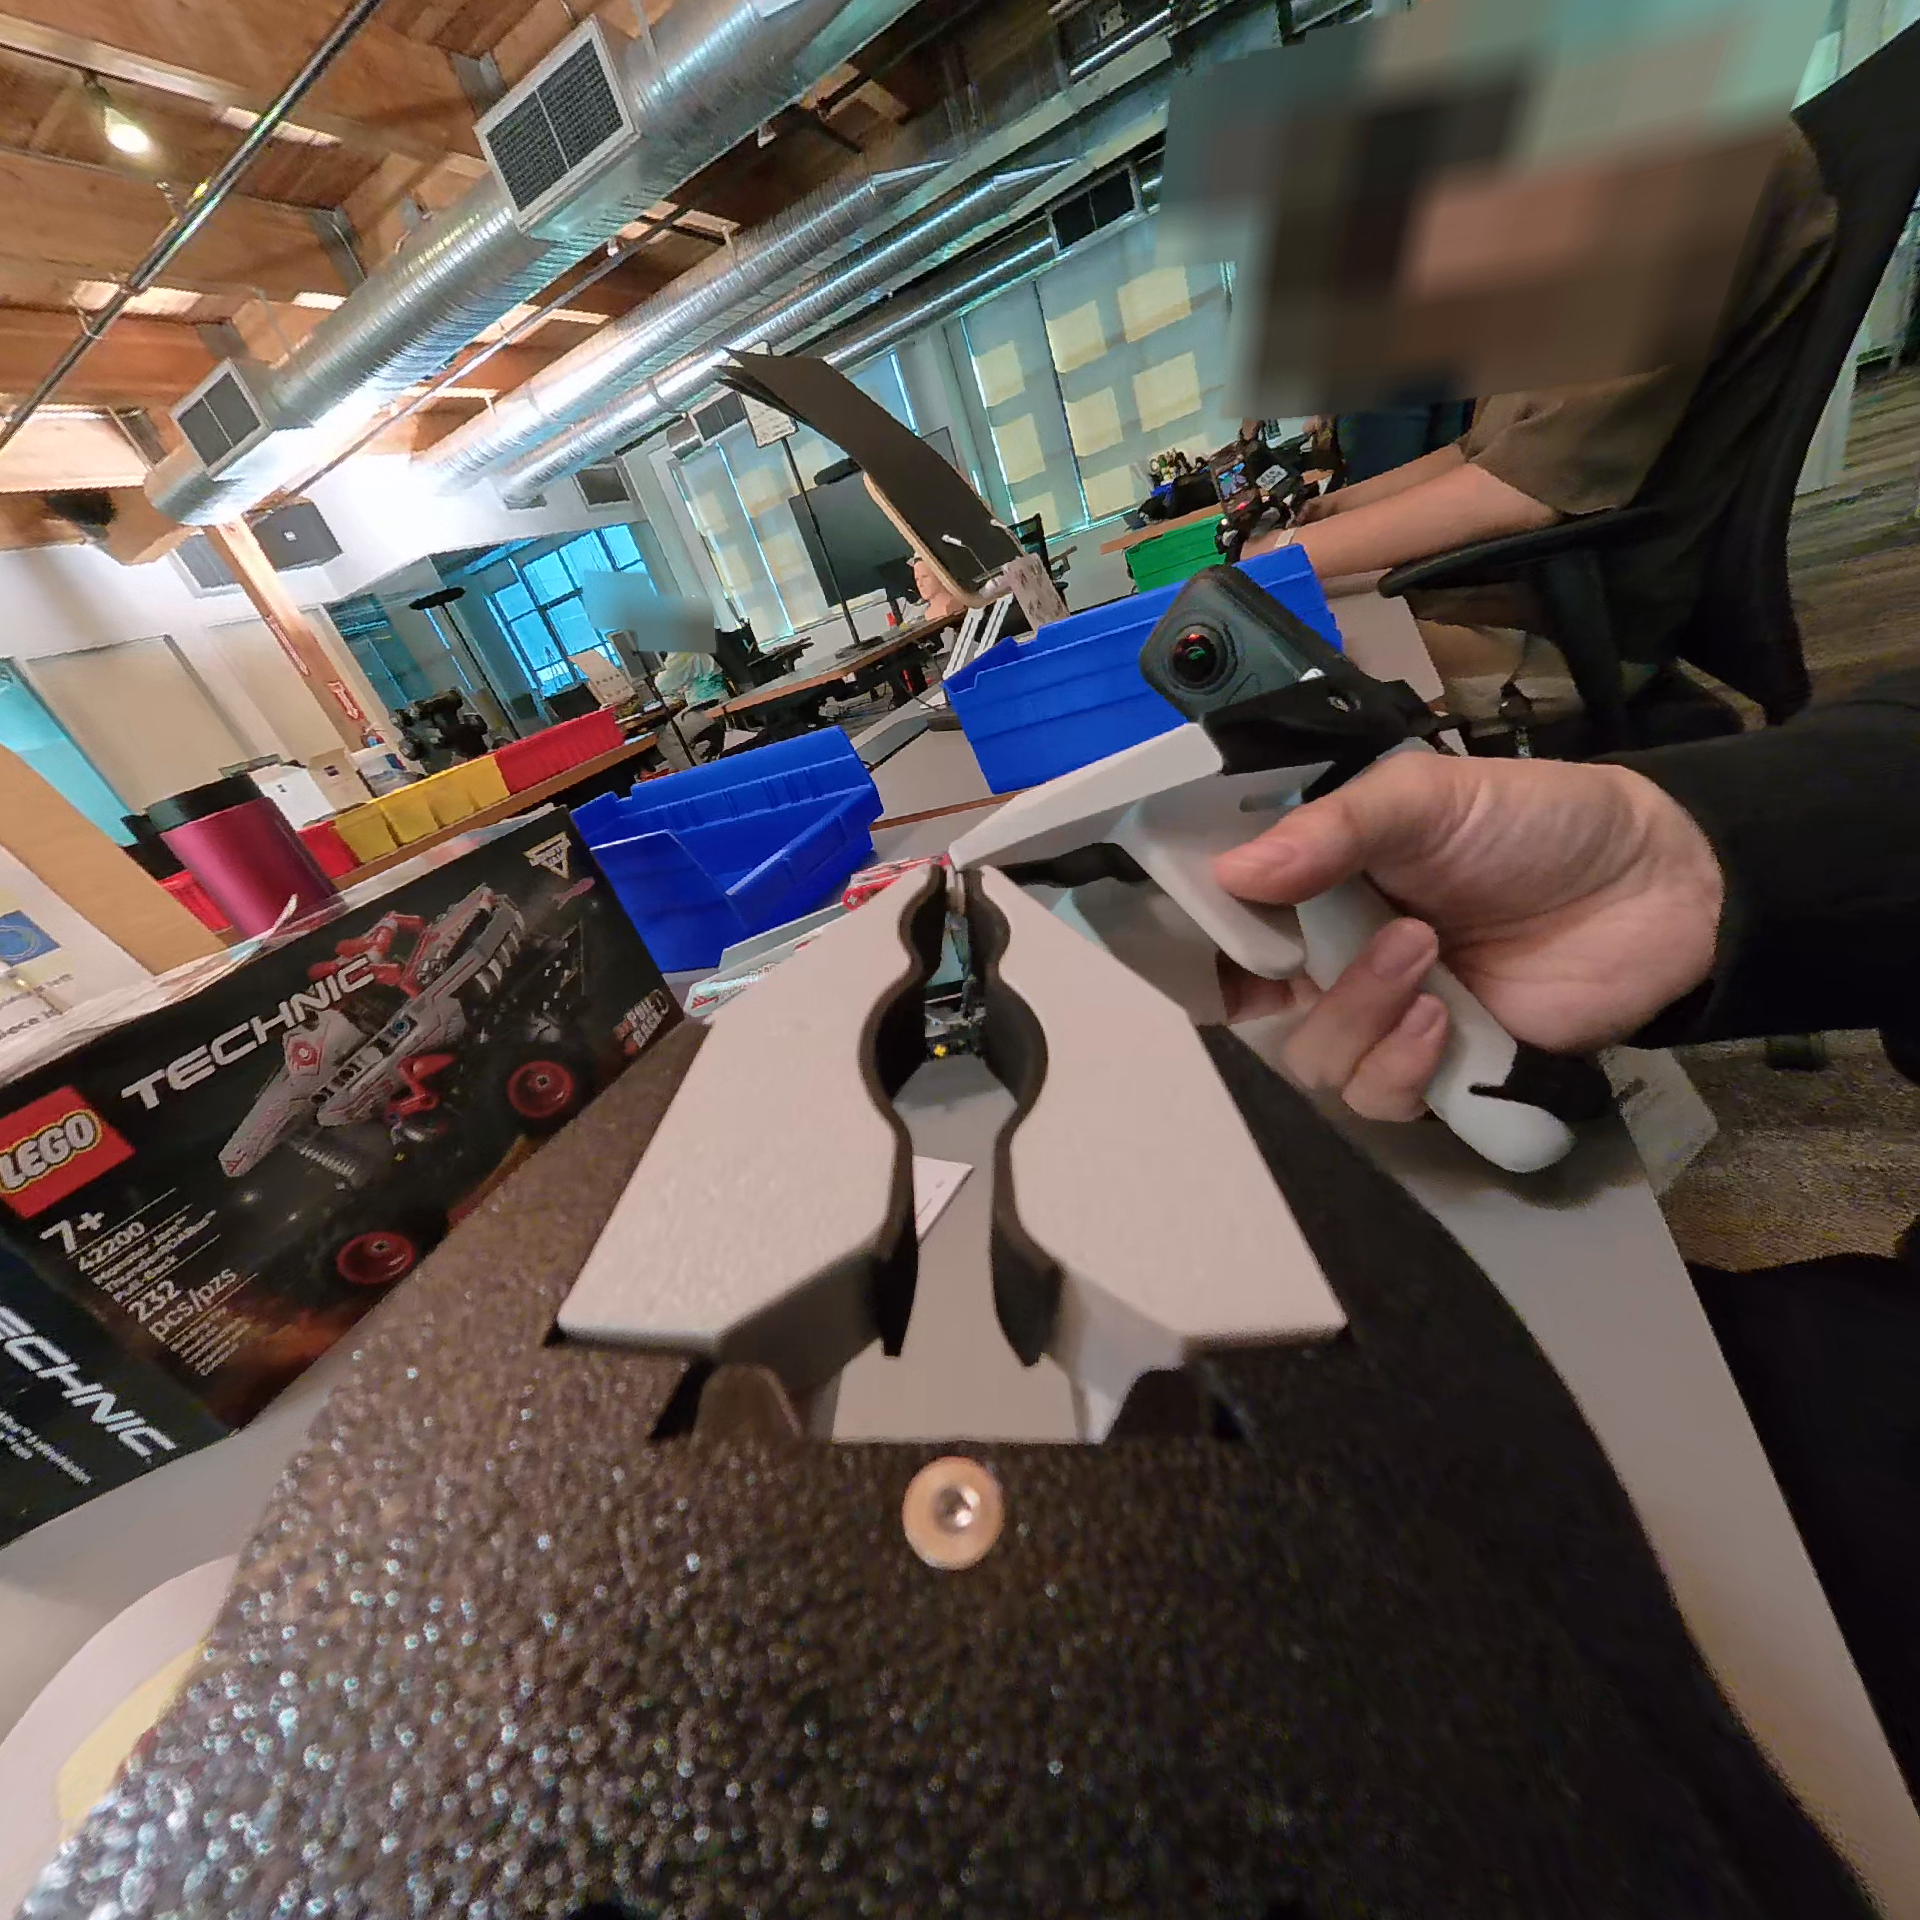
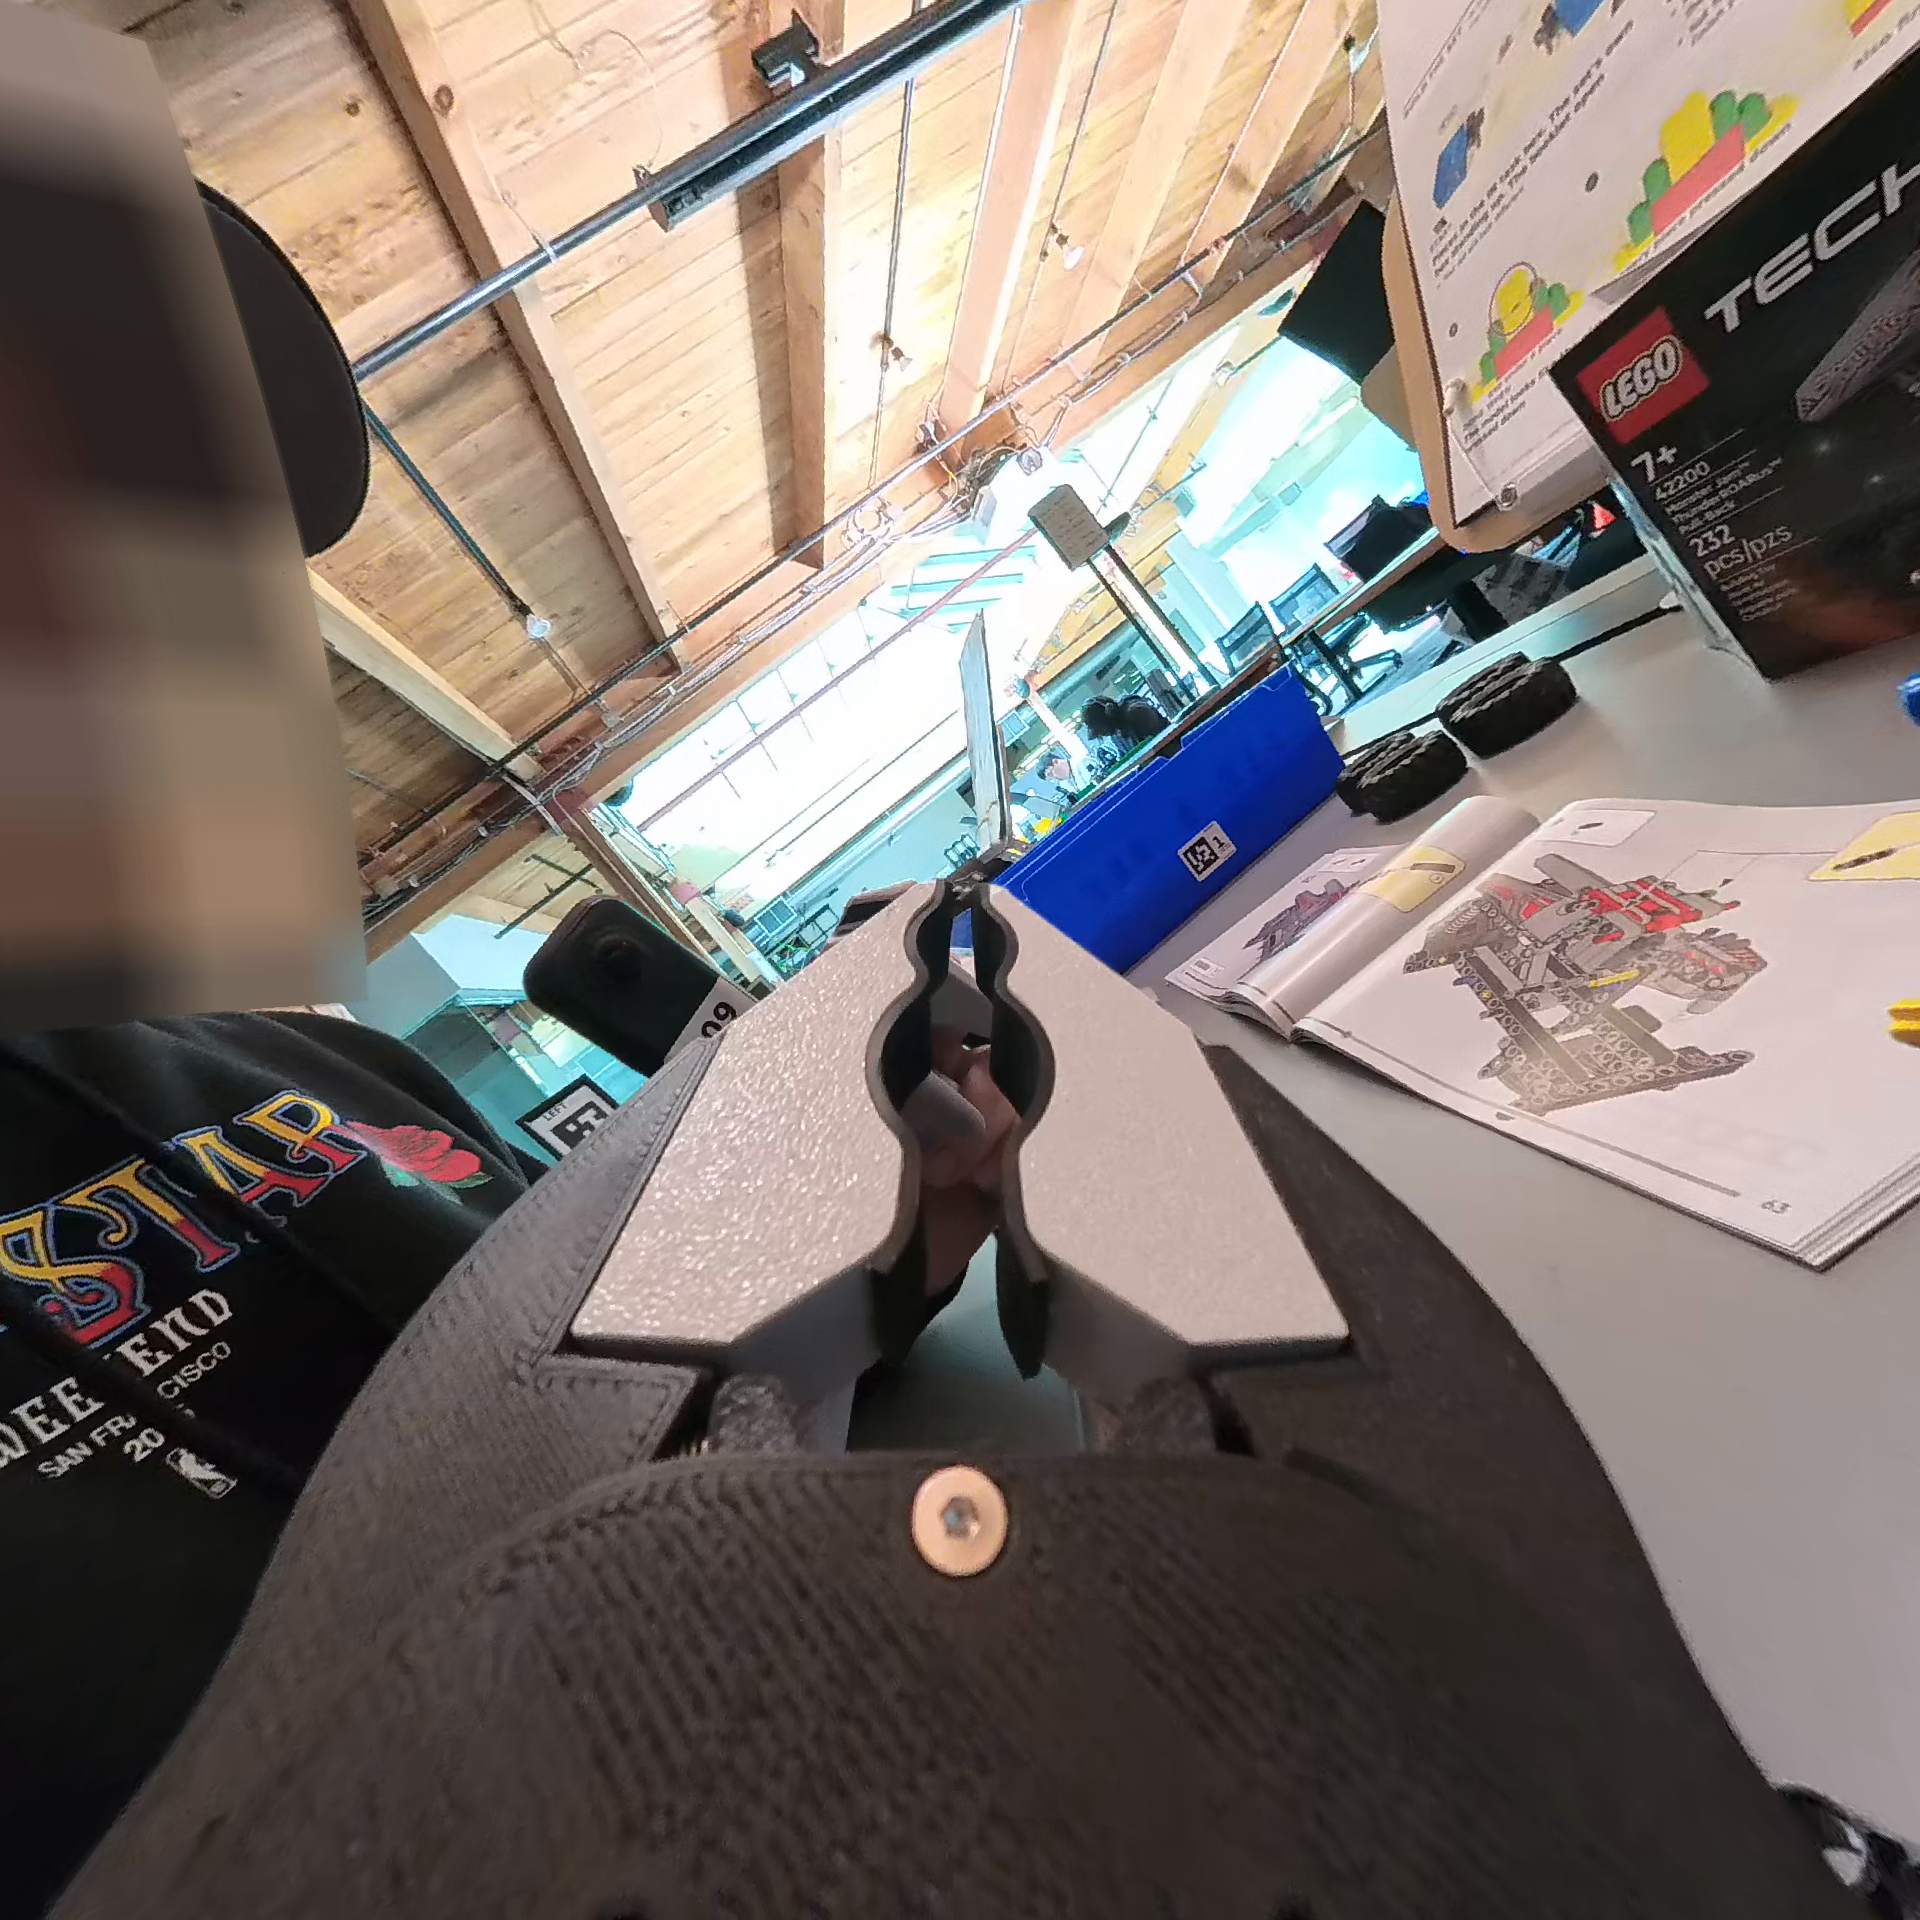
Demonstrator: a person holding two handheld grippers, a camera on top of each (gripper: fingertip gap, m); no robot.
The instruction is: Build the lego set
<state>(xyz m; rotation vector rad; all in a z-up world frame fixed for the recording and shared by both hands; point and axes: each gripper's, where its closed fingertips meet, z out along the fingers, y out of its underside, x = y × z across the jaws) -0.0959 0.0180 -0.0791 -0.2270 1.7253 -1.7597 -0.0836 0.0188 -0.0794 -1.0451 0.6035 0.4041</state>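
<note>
Lego box [image 1: 312, 1060], blue bins [image 1: 727, 852] and open instruction booklet [image 2: 1621, 1029] crowd the table [image 2: 1558, 1455].

Left tongs [image 1: 954, 894]: grey textured fingers, wavy dark inner edges, speckled black 3D-printed body, one silver screw [image 1: 952, 1509]. Right tongs [image 2: 964, 902]: same build, white handle, black camera [image 1: 1226, 649]. Black sleeve [image 1: 1808, 873], black printed sweatshirt [image 2: 156, 1351]

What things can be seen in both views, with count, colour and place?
Set box: one, black, table's left side.
Instruction booklet: one, open, white, on the table.
Tyres: four, black, beyond the booklet.
Blue bins: at least two, behind the box.
Seated person: one, far right.
Left gripper: grey, tips nearly together.
Right gripper: grey, tips nearly together.
Hand: one, holding the right gripper's handle.
</note>
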